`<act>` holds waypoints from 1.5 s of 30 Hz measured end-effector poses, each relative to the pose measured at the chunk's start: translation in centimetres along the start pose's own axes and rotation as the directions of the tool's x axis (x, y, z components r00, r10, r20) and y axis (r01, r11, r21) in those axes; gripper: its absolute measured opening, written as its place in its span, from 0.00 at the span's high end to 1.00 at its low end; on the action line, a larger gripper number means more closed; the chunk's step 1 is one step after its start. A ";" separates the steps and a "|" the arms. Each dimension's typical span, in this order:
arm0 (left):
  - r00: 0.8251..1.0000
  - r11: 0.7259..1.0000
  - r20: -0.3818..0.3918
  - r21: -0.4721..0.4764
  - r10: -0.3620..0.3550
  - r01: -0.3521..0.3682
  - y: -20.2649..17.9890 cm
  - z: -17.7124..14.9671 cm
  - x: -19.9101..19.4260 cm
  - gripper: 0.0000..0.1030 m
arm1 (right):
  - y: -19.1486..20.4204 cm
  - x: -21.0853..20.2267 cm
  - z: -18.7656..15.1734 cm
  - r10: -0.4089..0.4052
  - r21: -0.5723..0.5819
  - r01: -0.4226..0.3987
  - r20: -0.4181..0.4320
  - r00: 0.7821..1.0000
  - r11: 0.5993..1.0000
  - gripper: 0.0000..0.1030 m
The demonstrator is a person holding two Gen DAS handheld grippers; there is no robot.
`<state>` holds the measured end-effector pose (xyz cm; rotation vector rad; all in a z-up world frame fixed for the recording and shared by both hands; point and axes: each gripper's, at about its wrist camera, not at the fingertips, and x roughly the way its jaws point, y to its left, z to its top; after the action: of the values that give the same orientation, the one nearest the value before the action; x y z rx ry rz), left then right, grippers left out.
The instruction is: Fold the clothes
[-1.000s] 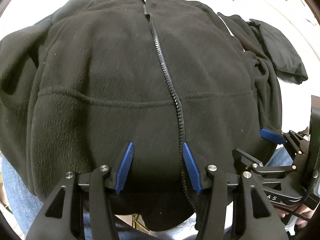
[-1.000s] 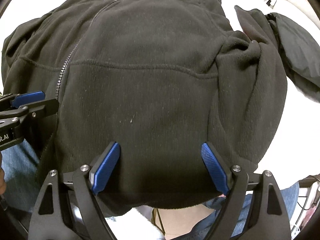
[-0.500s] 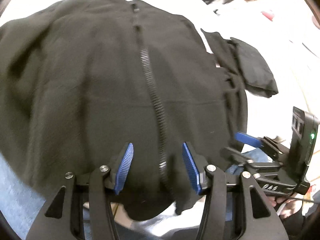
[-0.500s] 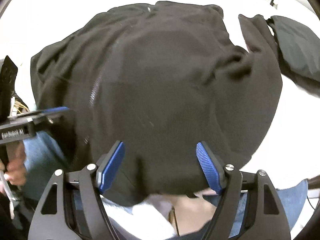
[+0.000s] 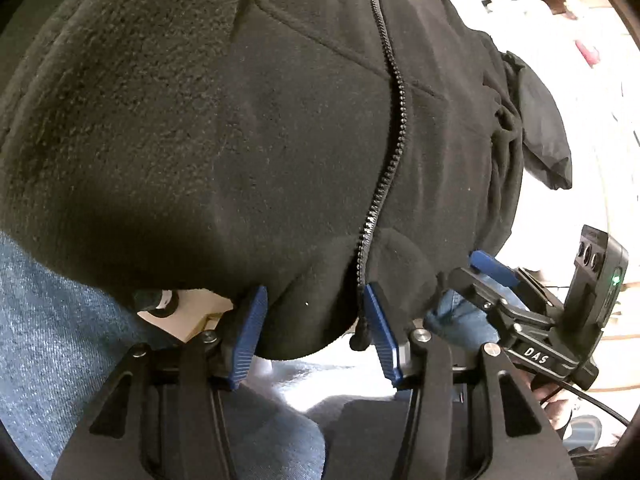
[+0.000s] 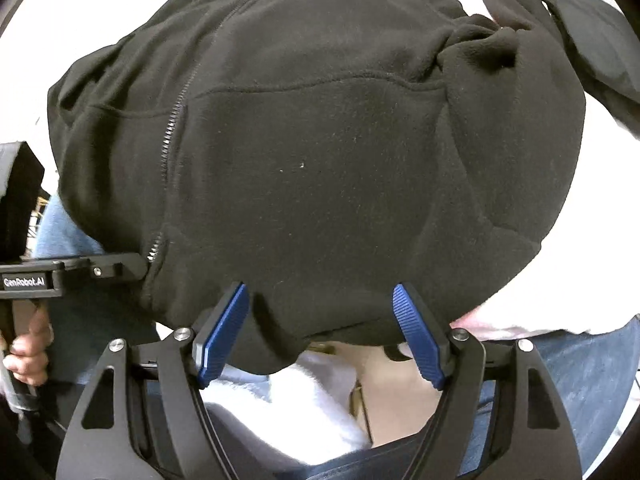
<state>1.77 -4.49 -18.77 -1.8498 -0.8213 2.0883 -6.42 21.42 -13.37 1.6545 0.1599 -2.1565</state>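
A black fleece zip jacket (image 5: 240,140) fills both views, spread over a white surface with its hem hanging off the near edge. Its zipper (image 5: 394,128) runs up the middle. My left gripper (image 5: 314,336) is open at the hem, with the zipper's bottom end and a fold of fleece between its blue pads (image 5: 248,332). My right gripper (image 6: 320,332) is also open, straddling the jacket (image 6: 320,160) hem further right. Neither is clamped on the cloth. The left gripper's body (image 6: 72,270) shows beside the zipper (image 6: 172,132) in the right wrist view.
A second dark garment (image 5: 544,136) (image 6: 592,40) lies right of the jacket on the white surface (image 6: 560,304). The person's jeans (image 5: 48,320) (image 6: 580,360) are just below the edge, and a hand (image 6: 28,352) holds the left gripper's handle.
Both grippers have dropped lower and closer to the hem, which now sits between each pair of fingers. The hem has bunched up and the left view has tilted.
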 end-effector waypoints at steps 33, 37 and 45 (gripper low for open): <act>0.984 0.892 0.169 0.434 0.060 -0.129 -13.5 9.8 -1.9 0.65 | -18.2 -12.5 4.8 -0.121 0.199 0.072 0.244 0.962 0.977 0.32; 0.981 0.904 0.175 0.402 0.078 -0.144 -13.9 10.8 -0.8 0.64 | -19.5 -12.9 13.0 -0.147 0.161 0.107 0.261 0.954 0.981 0.20; 0.992 0.959 0.127 0.282 -0.024 -0.013 -11.3 12.5 -0.5 0.64 | -24.3 -4.3 28.5 -0.240 0.225 0.218 0.073 0.968 0.950 0.19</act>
<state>-12.33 1.29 -11.66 -1.5758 -0.5192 2.2073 -40.55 34.97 -4.99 1.7122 0.0950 -2.5034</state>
